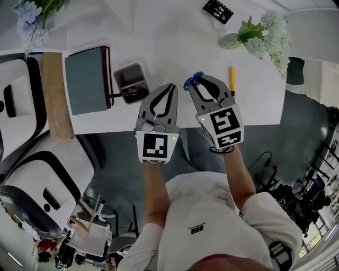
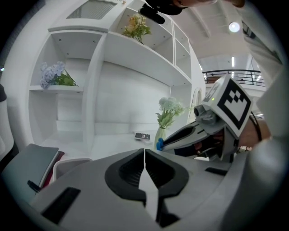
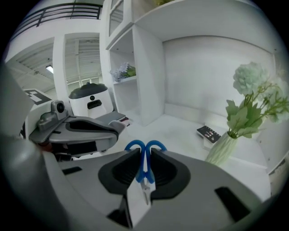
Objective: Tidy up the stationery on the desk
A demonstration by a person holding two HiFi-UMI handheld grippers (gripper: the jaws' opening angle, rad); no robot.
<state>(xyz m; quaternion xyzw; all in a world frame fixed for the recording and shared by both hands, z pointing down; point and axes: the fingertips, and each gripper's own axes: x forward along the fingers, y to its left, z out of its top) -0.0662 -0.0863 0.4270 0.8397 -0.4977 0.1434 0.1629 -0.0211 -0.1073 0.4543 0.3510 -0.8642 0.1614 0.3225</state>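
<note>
1. Head view shows little of the scissors (image 1: 198, 76): only the blue finger loops poke past the tip of the right gripper (image 1: 193, 82), and the blades are covered by its jaws. They are held over the near part of the white desk (image 1: 159, 37), not lying on it.
2. Right gripper view fills that in. The right gripper (image 3: 144, 155) is clenched on the scissors (image 3: 144, 148), loops pointing forward, with a sliver of steel blade showing behind the pads.
3. Left gripper view shows the left gripper (image 2: 144, 151) with its jaws pressed together and nothing between them. In the head view it (image 1: 171, 86) sits just left of the right one, near the desk's front edge.
4. A yellow stick-shaped thing (image 1: 231, 79) lies on the desk to the right of the right gripper. It appears only in the head view, and I cannot tell whether it is a pen or a knife.
5. The notebook (image 1: 87, 79), grey-green with a dark red edge, lies flat at the desk's left, and the grey tray (image 1: 130, 79) is just beside it. The tray's inside is too dark to read. In the left gripper view the notebook (image 2: 34, 164) is partly cut off by the gripper body.
6. A small dark flat device (image 1: 217, 10) lies at the far side. Its markings are too small to make out.
7. The pale flowers (image 1: 259, 37) look like loose stems from above. Only the right gripper view shows their vase (image 3: 223, 149).
</note>
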